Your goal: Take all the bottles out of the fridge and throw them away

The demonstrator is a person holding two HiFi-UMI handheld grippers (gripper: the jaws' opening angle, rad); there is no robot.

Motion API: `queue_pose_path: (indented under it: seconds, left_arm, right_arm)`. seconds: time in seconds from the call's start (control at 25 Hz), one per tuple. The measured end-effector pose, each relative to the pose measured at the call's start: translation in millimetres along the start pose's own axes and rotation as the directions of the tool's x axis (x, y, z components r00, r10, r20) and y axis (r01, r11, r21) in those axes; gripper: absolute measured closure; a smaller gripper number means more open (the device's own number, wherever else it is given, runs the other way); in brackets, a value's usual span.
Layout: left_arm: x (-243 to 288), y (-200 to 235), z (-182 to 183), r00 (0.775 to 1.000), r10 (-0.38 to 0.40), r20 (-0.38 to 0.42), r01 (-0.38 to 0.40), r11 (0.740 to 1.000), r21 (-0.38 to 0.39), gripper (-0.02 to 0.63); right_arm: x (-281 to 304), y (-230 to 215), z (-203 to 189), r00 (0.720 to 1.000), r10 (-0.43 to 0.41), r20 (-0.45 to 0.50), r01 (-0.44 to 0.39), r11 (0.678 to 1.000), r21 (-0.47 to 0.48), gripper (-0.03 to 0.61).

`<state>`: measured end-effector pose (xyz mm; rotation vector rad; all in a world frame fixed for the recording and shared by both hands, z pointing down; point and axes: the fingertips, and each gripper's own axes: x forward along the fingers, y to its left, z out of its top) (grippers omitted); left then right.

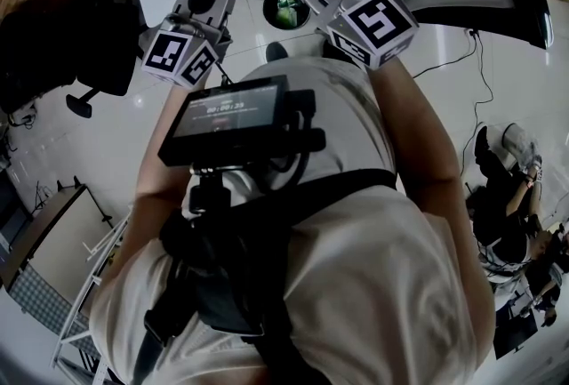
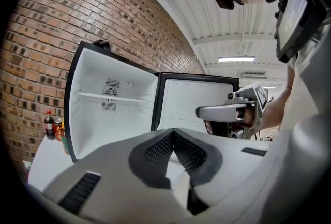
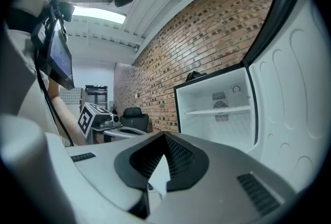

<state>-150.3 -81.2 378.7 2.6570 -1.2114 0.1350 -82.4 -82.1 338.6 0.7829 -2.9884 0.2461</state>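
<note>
- Bottles [image 2: 49,124]: stand upright on a white top [image 2: 44,168] just left of the fridge [image 2: 111,119], outside it and close to the brick wall [image 2: 77,16]; at least two, one with a red cap; too small to read more.
- Fridge: stands wide open, with its door [image 2: 194,99] swung to the right in the left gripper view; shows white inner walls, one thin shelf [image 2: 111,97] and a round vent on the back wall.
- Left gripper [image 2: 173,134]: jaws pressed together at the tips, nothing between them; points toward the open fridge.
- Right gripper [image 3: 164,137]: jaws likewise tip to tip, holding nothing; also faces the fridge, and shows in front of the door in the left gripper view.
- Both grippers: held side by side, apart, ahead of the person's chest in the head view, marker cubes facing up.
- Bin [image 1: 267,12]: round mouth lies between the two grippers' tips in the head view; holds something green [image 1: 286,10], too small to identify.
- Office chair [image 3: 133,114]: stands by the brick wall, beyond the left gripper in the right gripper view.
</note>
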Motion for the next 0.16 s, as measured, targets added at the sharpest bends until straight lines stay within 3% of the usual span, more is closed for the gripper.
queue_pose_path:
  seconds: [0.16]
  left_arm:
    - [1.0,-0.2,0.1,1.000,-0.002,-0.002,0.002,1.000,0.000,0.617]
  right_arm:
    - [-0.5,0.8,-0.5,1.000,0.003,-0.002,-0.003,1.000,-0.004,0.589]
